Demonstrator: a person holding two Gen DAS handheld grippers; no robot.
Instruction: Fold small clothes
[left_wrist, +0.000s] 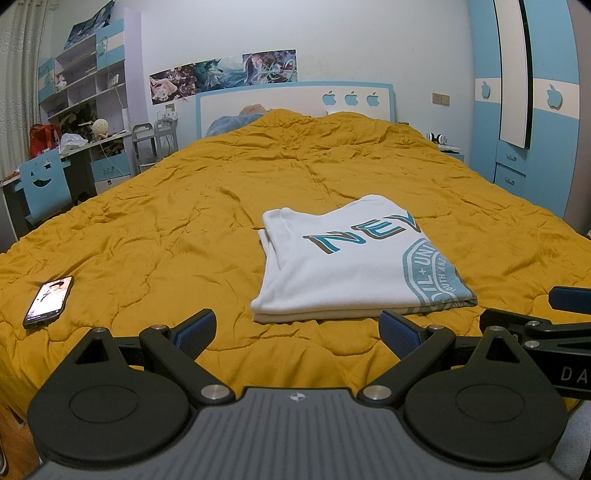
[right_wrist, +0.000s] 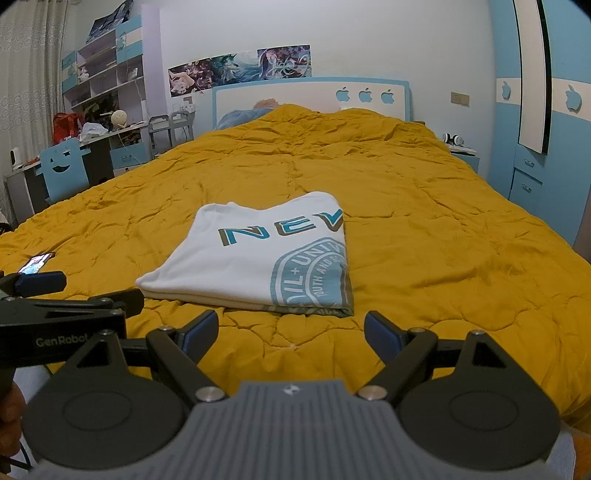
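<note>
A wide bed under a rumpled mustard-yellow quilt (left_wrist: 184, 221) filled most of both views, running from the lower edge up to a white and blue headboard (left_wrist: 295, 101) at top centre. A blue wardrobe (left_wrist: 546, 110) stood along the right edge, and a desk with shelves (left_wrist: 81, 92) crowded the upper left.

The white T-shirt (left_wrist: 343, 266) lay folded into a neat rectangle on the quilt, centre to centre-right in the left wrist view and left of centre in the right wrist view, its teal lettering and round badge facing up.

The left gripper (left_wrist: 297, 328) sat at the bottom centre of its view, jaws spread wide with nothing between them, just short of the shirt's near edge. The right gripper (right_wrist: 291, 328) was likewise wide open and empty, near the shirt's near right corner.

A phone (left_wrist: 48, 301) with a lit screen lay on the quilt at lower left, well apart from the shirt.
</note>
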